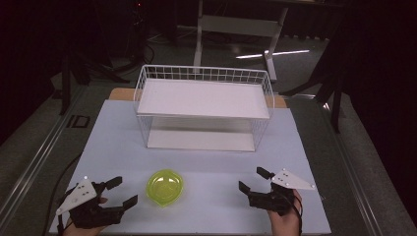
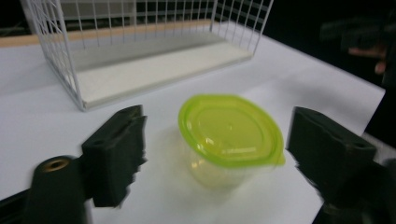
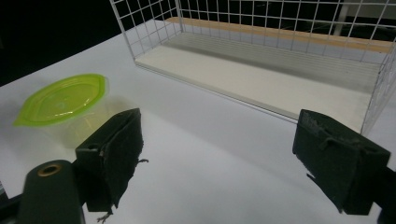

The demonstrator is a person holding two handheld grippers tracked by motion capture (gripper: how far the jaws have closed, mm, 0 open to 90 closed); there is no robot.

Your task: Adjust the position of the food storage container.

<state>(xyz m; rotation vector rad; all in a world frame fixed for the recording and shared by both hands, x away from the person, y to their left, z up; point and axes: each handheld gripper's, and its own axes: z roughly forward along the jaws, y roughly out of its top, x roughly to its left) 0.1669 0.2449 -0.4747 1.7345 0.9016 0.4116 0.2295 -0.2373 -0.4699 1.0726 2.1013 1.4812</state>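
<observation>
A small clear tub with a lime-green lid [image 1: 165,186] stands on the white table near the front, between my two grippers. My left gripper [image 1: 121,192] is open at the front left, its jaws pointing toward the tub. In the left gripper view the tub [image 2: 231,133] sits just beyond the wide-open jaws, untouched. My right gripper [image 1: 252,179] is open at the front right, nothing between its jaws. In the right gripper view the tub [image 3: 63,105] lies off to the left, apart from the gripper.
A white wire shelf basket [image 1: 204,107] with an upper and a lower white board stands at the middle back of the table [image 1: 206,169]. The wire basket [image 2: 140,51] rises right behind the tub. A table frame and dark stands are on the floor beyond.
</observation>
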